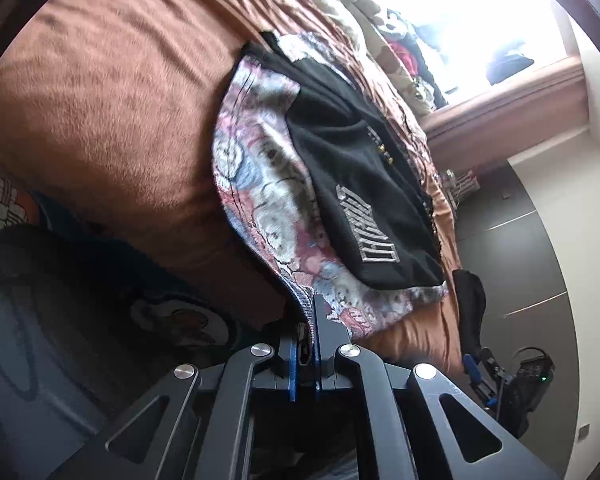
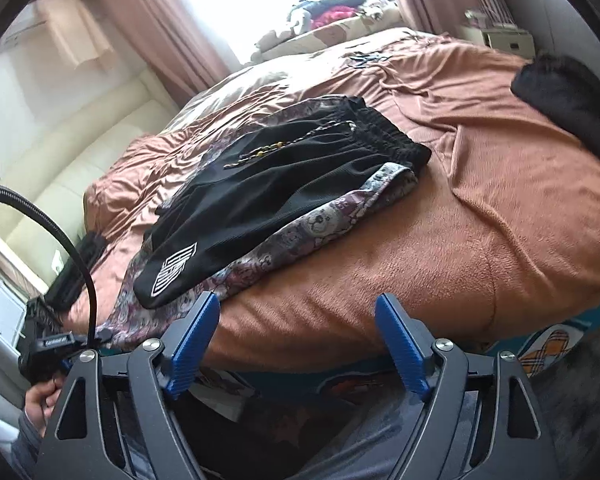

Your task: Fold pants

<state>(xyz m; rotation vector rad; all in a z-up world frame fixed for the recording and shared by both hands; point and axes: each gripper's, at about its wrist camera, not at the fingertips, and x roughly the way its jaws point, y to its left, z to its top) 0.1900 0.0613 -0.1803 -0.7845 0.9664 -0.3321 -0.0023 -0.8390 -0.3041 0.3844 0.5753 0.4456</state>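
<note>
Patterned pink-grey pants (image 1: 260,184) lie on an orange-brown bedspread (image 1: 108,112), with folded black shorts (image 1: 360,184) bearing a white logo on top of them. My left gripper (image 1: 309,320) is shut on the hem of the patterned pants at the bed's near edge. In the right wrist view the patterned pants (image 2: 300,232) and black shorts (image 2: 268,200) lie left of centre on the bedspread (image 2: 500,216). My right gripper (image 2: 296,316) is open and empty, just in front of the bed edge, its left finger (image 2: 196,332) close to the pants' hem.
A black garment (image 2: 568,92) lies at the bed's far right. Pillows and piled clothes (image 2: 332,16) sit by the bright window. A cream sofa (image 2: 80,152) stands left of the bed. The left gripper unit (image 2: 56,344) and its cable show at lower left.
</note>
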